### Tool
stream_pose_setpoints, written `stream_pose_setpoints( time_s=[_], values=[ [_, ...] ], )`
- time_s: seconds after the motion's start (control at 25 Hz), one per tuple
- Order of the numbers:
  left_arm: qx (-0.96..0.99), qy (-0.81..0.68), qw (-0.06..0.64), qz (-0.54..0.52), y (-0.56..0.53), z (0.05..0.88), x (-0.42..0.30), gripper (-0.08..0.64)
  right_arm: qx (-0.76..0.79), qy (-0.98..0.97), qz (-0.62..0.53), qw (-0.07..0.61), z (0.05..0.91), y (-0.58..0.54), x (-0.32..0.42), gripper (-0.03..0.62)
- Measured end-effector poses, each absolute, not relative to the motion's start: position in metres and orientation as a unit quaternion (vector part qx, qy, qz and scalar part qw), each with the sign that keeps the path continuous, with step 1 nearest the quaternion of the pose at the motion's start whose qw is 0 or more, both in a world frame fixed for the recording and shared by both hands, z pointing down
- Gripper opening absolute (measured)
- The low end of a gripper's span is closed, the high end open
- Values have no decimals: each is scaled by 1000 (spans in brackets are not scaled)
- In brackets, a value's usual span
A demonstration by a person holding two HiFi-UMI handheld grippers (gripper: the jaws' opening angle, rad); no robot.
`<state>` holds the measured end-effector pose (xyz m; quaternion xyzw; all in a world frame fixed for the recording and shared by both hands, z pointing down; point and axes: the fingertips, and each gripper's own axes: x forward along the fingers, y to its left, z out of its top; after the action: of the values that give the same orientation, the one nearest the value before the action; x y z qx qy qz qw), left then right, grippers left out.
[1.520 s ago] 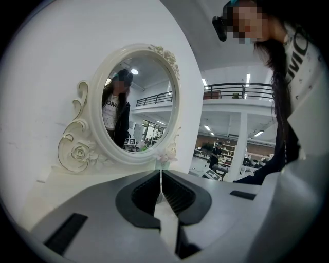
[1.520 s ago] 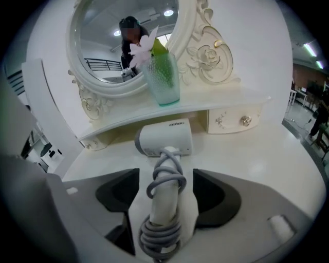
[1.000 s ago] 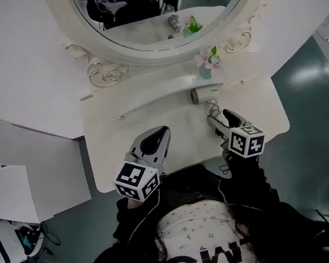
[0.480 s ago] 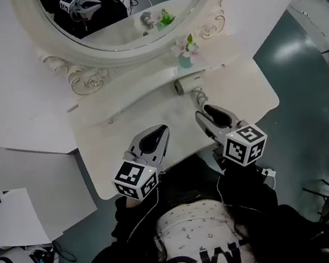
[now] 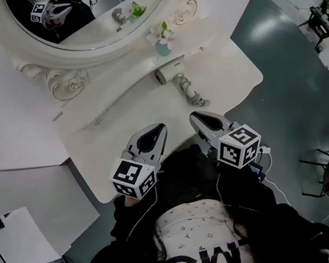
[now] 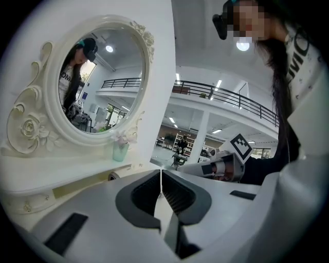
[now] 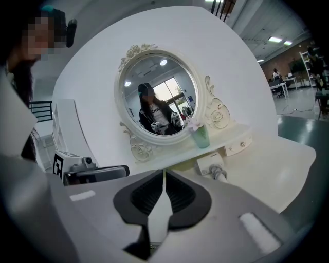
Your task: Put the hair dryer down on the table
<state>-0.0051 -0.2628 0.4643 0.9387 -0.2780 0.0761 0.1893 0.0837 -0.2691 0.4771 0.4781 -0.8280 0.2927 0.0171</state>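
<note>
White surface [image 5: 230, 76], hair dryer [image 5: 167, 74] laid down
It lies well ahead of both sets of fingers; right gripper [image 5: 198, 119] closing on nothing; left gripper [image 5: 155, 130] pressed together, empty; task looks done.

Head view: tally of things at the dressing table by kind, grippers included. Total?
hair dryer: 1
vase of flowers: 1
mirror: 1
grippers: 2 (left gripper with fingers together and empty; right gripper with fingers closing, nothing between them)
total: 5
</note>
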Motion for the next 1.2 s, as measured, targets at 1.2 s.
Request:
stream_pose_setpoints(
  time_s=[1.2],
  values=[
    [933,-320,150,65,-155,438,62,1,393,-878,271,37,458,-153,116,15]
  ],
)
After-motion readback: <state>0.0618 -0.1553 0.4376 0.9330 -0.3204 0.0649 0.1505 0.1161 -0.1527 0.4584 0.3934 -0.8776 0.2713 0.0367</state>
